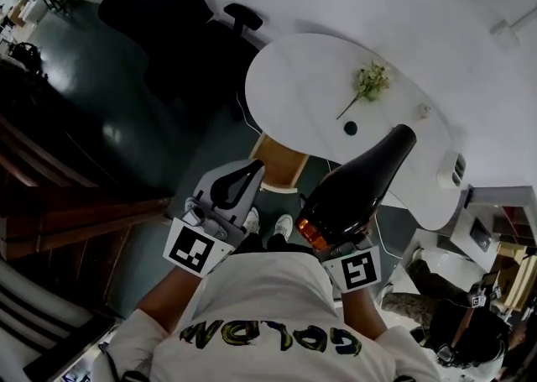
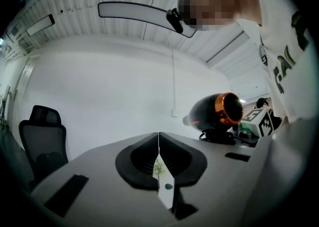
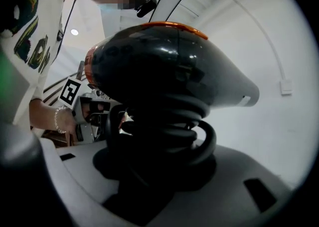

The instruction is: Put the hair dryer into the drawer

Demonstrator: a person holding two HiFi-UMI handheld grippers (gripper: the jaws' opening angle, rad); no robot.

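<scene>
My right gripper [image 1: 337,239] is shut on the handle of a glossy black hair dryer [image 1: 361,180] with an orange rear ring. In the head view the dryer's nozzle points up and to the right, over the table edge. The right gripper view shows the dryer body [image 3: 164,66] close up. Its black cord [image 3: 172,128] is coiled round the handle between the jaws of the right gripper [image 3: 149,171]. My left gripper [image 1: 245,175] is held level beside it, jaws shut on nothing. In the left gripper view, the left gripper [image 2: 159,156] leaves only a thin slit, and the dryer [image 2: 217,113] shows at right.
A white rounded table [image 1: 302,70] ahead carries a flower sprig [image 1: 370,82] and a small dark object [image 1: 350,128]. A wooden-edged piece [image 1: 281,162] sits below its near edge. A black office chair [image 1: 168,11] stands behind, with dark wooden furniture [image 1: 75,212] at left.
</scene>
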